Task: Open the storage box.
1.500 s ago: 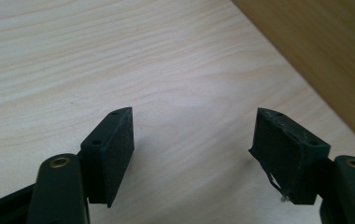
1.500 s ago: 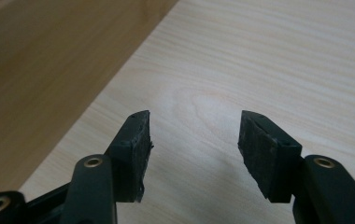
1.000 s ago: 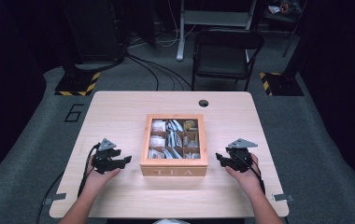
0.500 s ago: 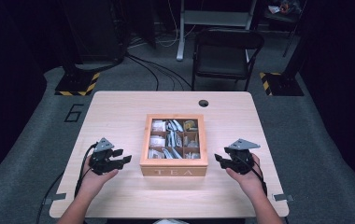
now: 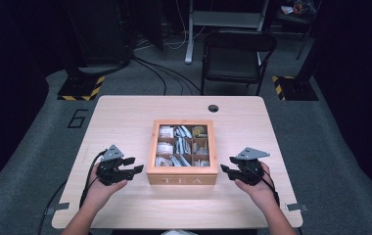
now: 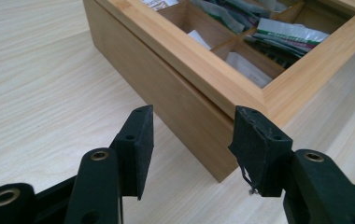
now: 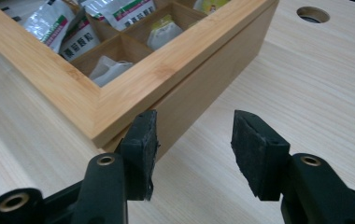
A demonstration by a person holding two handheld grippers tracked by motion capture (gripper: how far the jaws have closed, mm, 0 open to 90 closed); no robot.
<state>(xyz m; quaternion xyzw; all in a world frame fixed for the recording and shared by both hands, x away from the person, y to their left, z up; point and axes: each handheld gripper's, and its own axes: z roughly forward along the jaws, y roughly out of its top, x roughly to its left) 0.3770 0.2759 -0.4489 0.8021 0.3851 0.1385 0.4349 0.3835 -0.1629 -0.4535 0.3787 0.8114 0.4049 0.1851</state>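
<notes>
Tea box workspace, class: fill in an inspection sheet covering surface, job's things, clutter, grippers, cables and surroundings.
Surface: light wooden table, round hole near the far edge.
Job's things: wooden tea box, lid shut, sachets visible in its compartments.
Clutter: nothing seen.
Grippers: left gripper and right gripper flank the box, jaws open, holding nothing; the left jaws have just been closing.
Cables: one trails from each gripper; more lie on the floor beyond.
Surroundings: black chair, grey floor, hazard-striped base.

Honey-brown wooden tea box (image 5: 182, 174) between black tongs; inside, white sachets (image 7: 49, 21) with green-red print; pale, fine-grained table (image 5: 125, 112) beneath.
</notes>
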